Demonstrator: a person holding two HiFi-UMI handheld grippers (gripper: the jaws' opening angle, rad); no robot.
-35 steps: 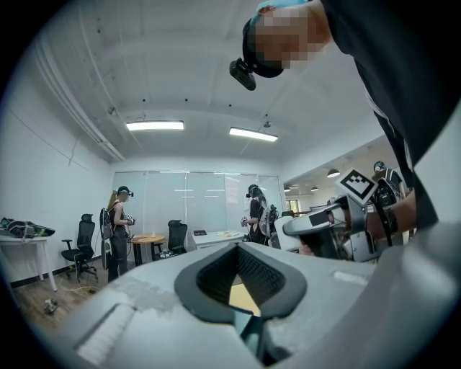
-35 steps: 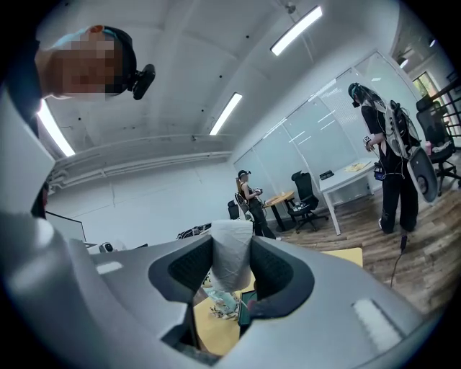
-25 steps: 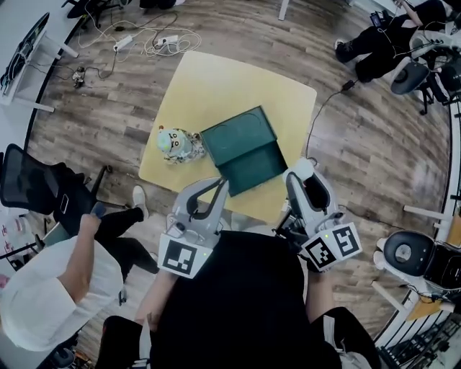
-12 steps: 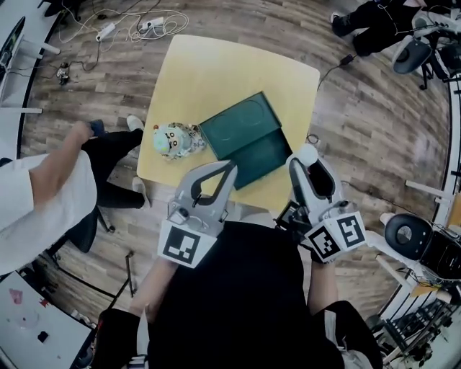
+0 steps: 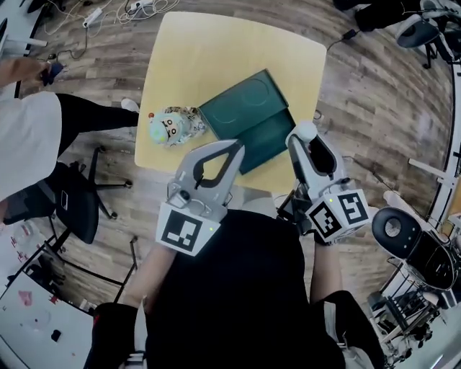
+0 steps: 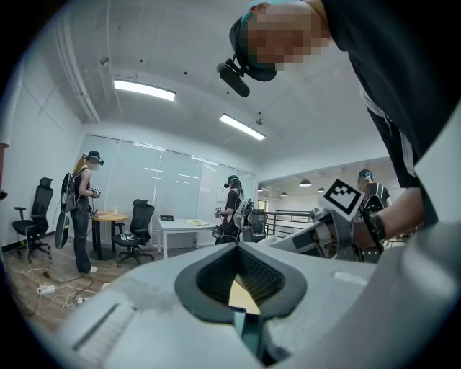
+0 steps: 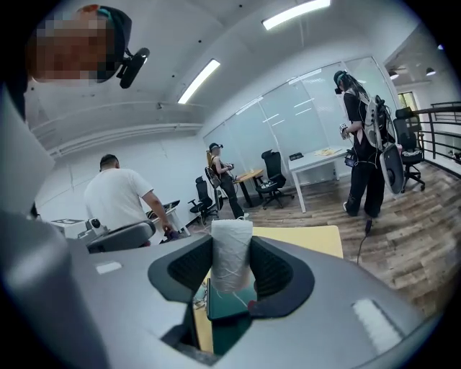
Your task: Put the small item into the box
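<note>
While the right gripper [image 5: 307,138] clamps a white cylindrical thread spool [image 7: 231,249], the left gripper [image 5: 232,146] has jaws together, empty. Toward the near edge of the yellow square table [image 5: 216,50] lies a dark green open box [image 5: 248,115].

**Place:** open-plan office, in use as a recording lab.

**Floor** [image 5: 374,108]: wood-look planks all round the yellow tabletop [image 5: 216,50].

**Seating:** black swivel chair [image 5: 72,205] at 9 o'clock in the head view. Another office chair [image 6: 137,232] stands beside a white desk [image 6: 184,225] at 8 o'clock in the left gripper view.

**Walls:** glass partitions [image 6: 166,191].

**Ceiling:** strip lights [image 6: 144,90].

**Wiring:** power strip [image 5: 92,16] and loose cables [image 5: 155,7] on the floor at 11 o'clock in the head view.

**Staff:** standing worker [image 6: 81,209] and second worker [image 7: 364,151], both with head camera and backpack.

**Equipment:** hand-held left claw [image 5: 235,145] and right claw [image 5: 305,134], each with a square-marker cube.
</note>
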